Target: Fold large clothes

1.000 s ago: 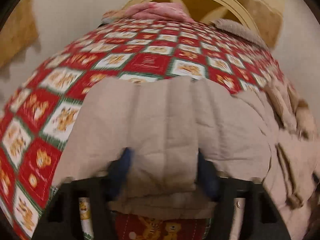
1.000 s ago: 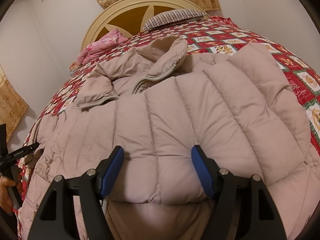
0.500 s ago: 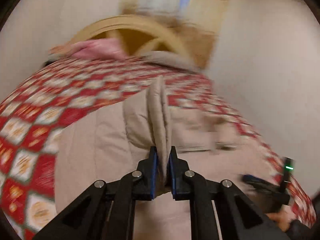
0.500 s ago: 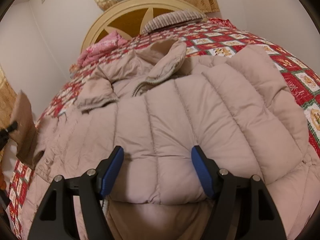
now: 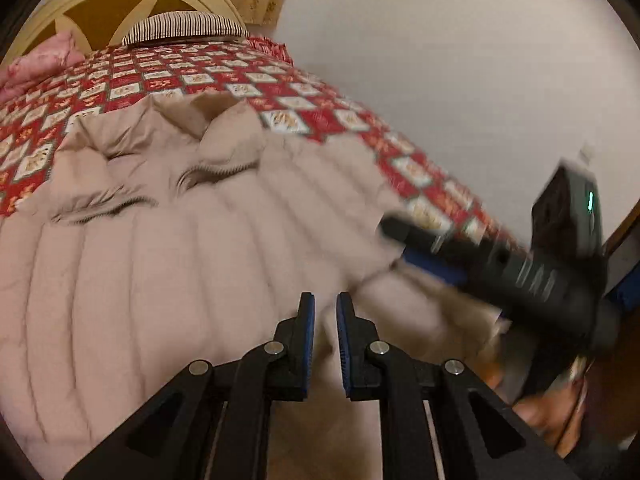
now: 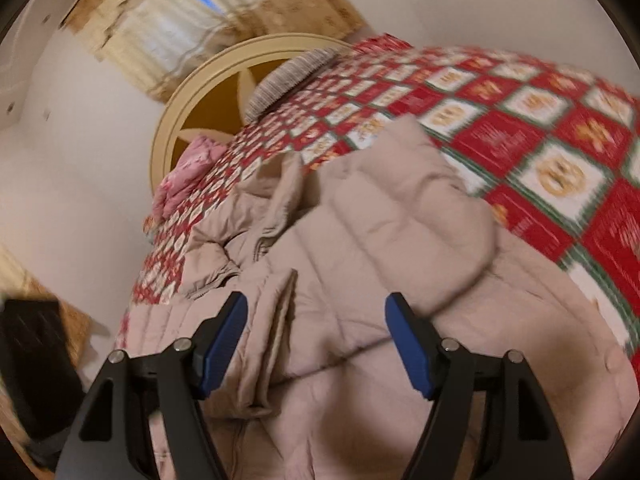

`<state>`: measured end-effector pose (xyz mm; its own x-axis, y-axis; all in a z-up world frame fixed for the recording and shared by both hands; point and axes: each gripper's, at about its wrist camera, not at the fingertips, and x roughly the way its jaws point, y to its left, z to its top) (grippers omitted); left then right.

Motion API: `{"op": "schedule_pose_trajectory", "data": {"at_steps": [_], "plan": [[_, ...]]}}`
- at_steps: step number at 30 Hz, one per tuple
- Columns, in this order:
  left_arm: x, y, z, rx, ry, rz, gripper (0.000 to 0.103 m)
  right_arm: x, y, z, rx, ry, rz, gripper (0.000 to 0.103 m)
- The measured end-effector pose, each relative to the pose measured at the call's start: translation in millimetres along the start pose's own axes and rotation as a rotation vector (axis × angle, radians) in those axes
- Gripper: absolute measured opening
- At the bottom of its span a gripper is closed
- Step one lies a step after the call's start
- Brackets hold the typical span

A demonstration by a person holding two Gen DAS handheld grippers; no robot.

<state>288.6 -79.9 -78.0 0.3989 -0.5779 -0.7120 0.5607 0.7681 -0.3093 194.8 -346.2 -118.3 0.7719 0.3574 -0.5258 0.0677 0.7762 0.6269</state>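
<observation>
- L gripper (image 5: 325, 320): jaws pinched nearly together, a thin fold of the beige puffer jacket (image 5: 160, 272) caught between the blue pads
- just ahead of those jaws the jacket's quilted body spreads flat over the bed; its collar (image 5: 208, 120) & zipper edges lie further ahead, toward the headboard end
- to the right of the L jaws, close by, the other tool crosses the view, blurred, with a hand (image 5: 548, 412) under it
- R gripper (image 6: 316, 340): jaws wide apart & opening further; jacket fabric bulges up in the gap but the pads don't press on it, so no grip there
- a folded-over flap or sleeve end (image 6: 272, 328) stands just inside the R gripper's left pad; can't tell if it touches
- beyond the R jaws a padded sleeve (image 6: 408, 208) lies folded across the jacket body
- under & around the jacket: red-and-white patchwork quilt (image 6: 520, 128) covering the bed
- far ahead of both jaws: striped pillow (image 5: 184, 28), pink bundle (image 6: 188, 176) beside it, round cream headboard (image 6: 224, 80) against the wall
- behind the headboard, patterned curtains (image 6: 168, 28)
- dark blurred shape low left of the R jaws, can't tell what it is
</observation>
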Motion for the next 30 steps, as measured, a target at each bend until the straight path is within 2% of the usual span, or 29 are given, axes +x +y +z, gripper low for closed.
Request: {"op": "schedule_pose_trajectory", "data": {"at_steps": [3, 6, 8, 10, 11, 12, 14, 15, 16, 21, 24, 28, 30], "plan": [[-24, 5, -23, 0.011, 0.016, 0.063, 0.011, 1, 5, -2, 0.013, 0.037, 0.07, 0.076], [-58, 27, -49, -0.058, -0.016, 0.051, 0.011, 9, 29, -6, -0.06, 0.062, 0.113, 0.078], [-83, 50, -65, -0.143, -0.063, 0.059, 0.011, 31, 53, -16, -0.154, 0.116, 0.075, 0.088], [-106, 69, -79, -0.199, -0.1, 0.099, 0.011, 59, 69, -30, -0.219, 0.195, 0.016, 0.088], [-116, 77, -82, -0.216, -0.117, 0.134, 0.011, 69, 73, -39, -0.248, 0.228, -0.001, 0.08], [-128, 86, -84, -0.231, -0.135, 0.17, 0.011, 84, 84, -50, -0.309, 0.264, -0.05, 0.056], [-147, 101, -87, -0.263, -0.159, 0.212, 0.011, 93, 96, -61, -0.387, 0.261, -0.117, 0.033], [-158, 109, -89, -0.281, -0.176, 0.225, 0.011, 93, 100, -62, -0.405, 0.25, -0.122, 0.021], [-168, 116, -89, -0.296, -0.195, 0.237, 0.011, 89, 106, -60, -0.426, 0.242, -0.118, 0.015], [-180, 139, -70, -0.31, -0.245, 0.314, 0.011, 39, 132, -32, -0.533, 0.125, -0.106, 0.013], [-180, 150, -61, -0.308, -0.233, 0.361, 0.011, 11, 128, -8, -0.595, 0.079, -0.169, 0.013], [-166, 161, -48, -0.318, -0.221, 0.354, 0.011, 17, 97, 0, -0.62, 0.139, -0.262, 0.013], [-155, 160, -38, -0.315, -0.211, 0.358, 0.011, 29, 77, -3, -0.587, 0.189, -0.258, 0.013]]}}
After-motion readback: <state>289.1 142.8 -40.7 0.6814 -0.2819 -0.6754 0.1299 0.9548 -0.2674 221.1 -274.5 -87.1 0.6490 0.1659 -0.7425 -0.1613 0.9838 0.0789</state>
